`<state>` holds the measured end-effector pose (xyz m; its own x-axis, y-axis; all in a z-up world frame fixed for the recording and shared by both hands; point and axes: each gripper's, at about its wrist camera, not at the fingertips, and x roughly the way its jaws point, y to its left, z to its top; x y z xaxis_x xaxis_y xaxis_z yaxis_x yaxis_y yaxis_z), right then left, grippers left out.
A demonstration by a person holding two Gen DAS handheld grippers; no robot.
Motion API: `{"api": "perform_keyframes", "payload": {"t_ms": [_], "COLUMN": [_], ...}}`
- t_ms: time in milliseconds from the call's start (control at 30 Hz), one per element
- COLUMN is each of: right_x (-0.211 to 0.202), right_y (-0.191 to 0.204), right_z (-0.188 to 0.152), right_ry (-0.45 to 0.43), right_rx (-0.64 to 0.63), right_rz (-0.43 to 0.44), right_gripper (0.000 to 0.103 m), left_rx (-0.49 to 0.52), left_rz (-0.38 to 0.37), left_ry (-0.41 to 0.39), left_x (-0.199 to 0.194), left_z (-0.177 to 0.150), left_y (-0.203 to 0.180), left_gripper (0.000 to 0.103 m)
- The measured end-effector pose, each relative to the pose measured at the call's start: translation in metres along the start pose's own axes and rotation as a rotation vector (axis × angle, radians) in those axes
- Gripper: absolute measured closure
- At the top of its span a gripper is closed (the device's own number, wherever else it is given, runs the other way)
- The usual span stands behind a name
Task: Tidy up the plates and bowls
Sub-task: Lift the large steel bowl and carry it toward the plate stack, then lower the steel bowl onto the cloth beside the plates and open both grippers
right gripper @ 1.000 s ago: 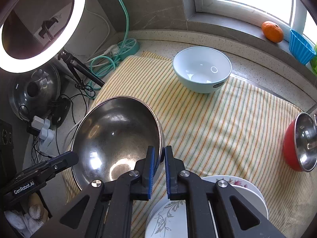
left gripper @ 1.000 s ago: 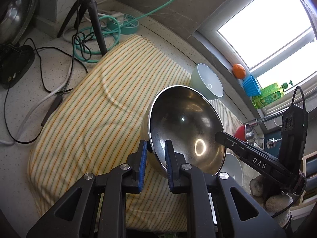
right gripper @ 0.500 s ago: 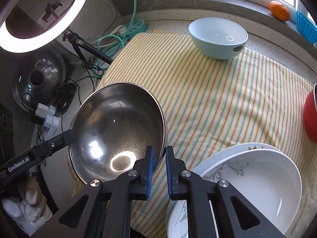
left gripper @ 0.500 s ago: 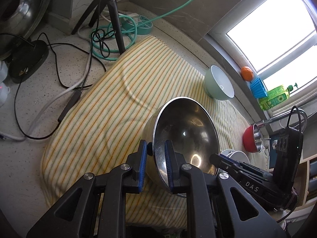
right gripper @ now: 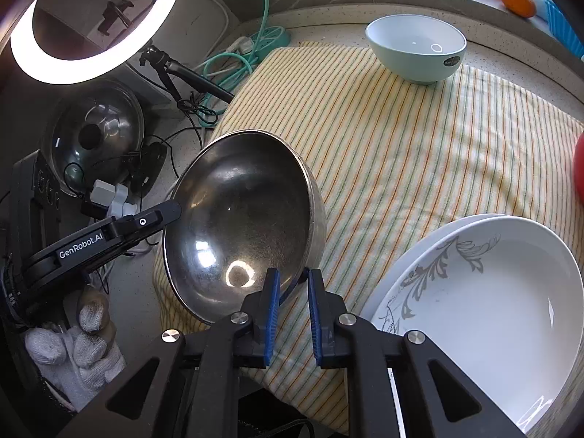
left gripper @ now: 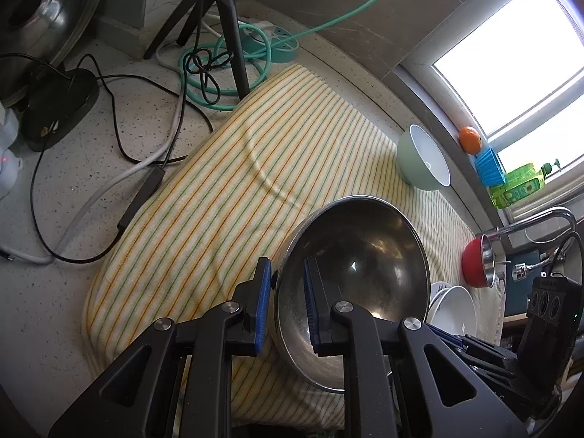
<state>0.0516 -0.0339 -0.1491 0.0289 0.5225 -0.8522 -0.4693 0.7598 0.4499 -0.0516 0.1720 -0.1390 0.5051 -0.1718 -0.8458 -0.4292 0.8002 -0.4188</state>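
The big round shiny steel bowl (left gripper: 361, 284) is tipped up on its side, low over the near edge of the yellow striped cloth (left gripper: 226, 189), with 2 grippers holding its rim. The step in hand looks like setting this bowl down on the cloth, close to the stack of white plates with grey leaf drawings (right gripper: 481, 299).

The left gripper (left gripper: 286, 306) pinches the rim: 1 blue pad sits outside the bowl and 1 inside, both pressed on the thin metal. The right gripper (right gripper: 294, 306) has the rim on the other side between its blue pads. Its jaws have just been opening a little, and a thin gap shows by the right pad. So it seems to be letting go, and I cannot tell if it is gripping at all.

Next, I think the bowl must come down flat on its round bottom before both grippers let go. Steel is hard and slippery, and a round bottom can rock or roll, so a slow, gentle drop is best. The soft cloth should help stop sliding.

Farther back, a smooth pale green bowl with a white inside (right gripper: 416, 51) stands upright on the cloth. A red bowl with a steel lining (left gripper: 478, 262) sits by the tap.
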Motion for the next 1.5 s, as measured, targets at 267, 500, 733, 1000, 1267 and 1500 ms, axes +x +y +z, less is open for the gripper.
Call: {"api": "perform_keyframes", "payload": {"t_ms": [267,500,733,1000,1267,1500], "right_x": [-0.007,-0.020,-0.033,-0.044,-0.061,-0.084], "right_y": [0.000,-0.009,-0.005,0.002,-0.011,-0.036], "right_z": [-0.002,-0.006,-0.005,-0.004,-0.005,-0.015], "right_ry": [-0.024,-0.063,-0.104,-0.161,-0.232,-0.302], "right_rx": [0.000,0.013,-0.010,-0.043,-0.012,0.051], "right_rz": [0.007,-0.006,-0.005,-0.034,-0.052,-0.092], "right_gripper": [0.088,0.088,0.086,0.073,0.069,0.063], "left_rx": [0.022,0.053,0.103,0.135,0.165,0.221], "left_rz": [0.019,0.052,0.094,0.112,0.096,0.062], "left_ry": [-0.011,-0.060,-0.115,-0.143,-0.140,-0.136], "left_x": [0.002,-0.008,-0.022,-0.030,-0.032,-0.026], "left_z": [0.001,0.003,0.004,0.005,0.000,-0.005], "left_y": [-0.002,-0.005,-0.014,-0.024,-0.042,-0.075], "left_gripper": [0.088,0.088,0.088,0.088,0.088,0.087]}}
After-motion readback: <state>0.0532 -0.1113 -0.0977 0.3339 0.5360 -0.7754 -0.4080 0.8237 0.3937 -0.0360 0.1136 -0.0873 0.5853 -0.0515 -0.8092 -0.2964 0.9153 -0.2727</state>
